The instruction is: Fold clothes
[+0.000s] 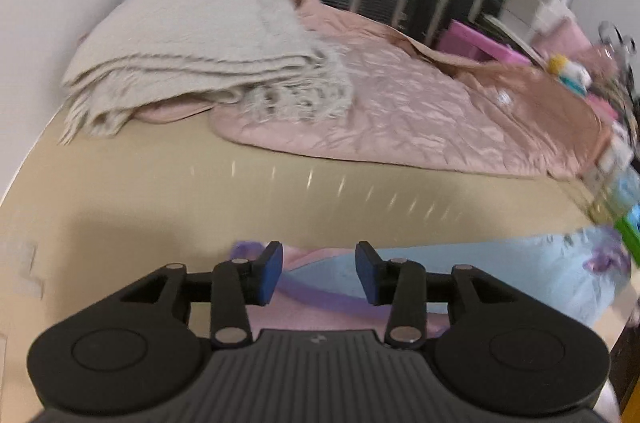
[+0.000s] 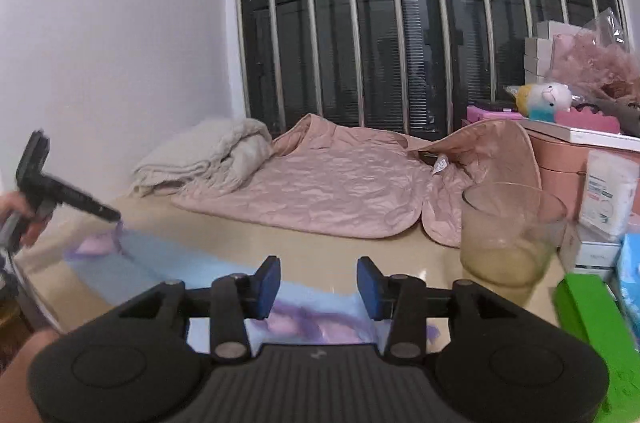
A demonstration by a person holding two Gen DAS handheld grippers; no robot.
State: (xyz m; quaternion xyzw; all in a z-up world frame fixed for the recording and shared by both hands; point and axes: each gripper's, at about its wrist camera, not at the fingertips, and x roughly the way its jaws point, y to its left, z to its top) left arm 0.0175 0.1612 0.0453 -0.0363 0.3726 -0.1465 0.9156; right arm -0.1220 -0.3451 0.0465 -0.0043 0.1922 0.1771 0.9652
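2 grippers sit over 1 light blue garment [image 2: 132,263] with purple trim, which lies stretched in a long band across the near edge of the beige tabletop [image 1: 240,191], running from the left end to the right end. The left gripper [image 1: 319,273] hangs over the garment's left end, its blue fingers [image 1: 270,273] parted with only cloth lying beneath the gap, nothing pinched. The right gripper [image 2: 319,287] is the same over the right end: fingers [image 2: 267,285] apart, released, the purple-edged cloth flat under them. Judging by this, the step in hand looks like the end of a lay-out or a first fold: both ends have been let go and the piece rests on its own. The next move probably calls for a fresh grip at 2 points along 1 edge, so that the band can be carried over itself, with both hands kept level to stop it twisting. On the right, a glass vase [image 2: 514,235] stands just beside the right gripper, and a green box [image 2: 592,319] lies nearer still, so any sweep that way needs care. A pink quilted blanket [image 2: 320,191] and a folded cream throw [image 1: 192,59] lie farther back, well apart from the garment.
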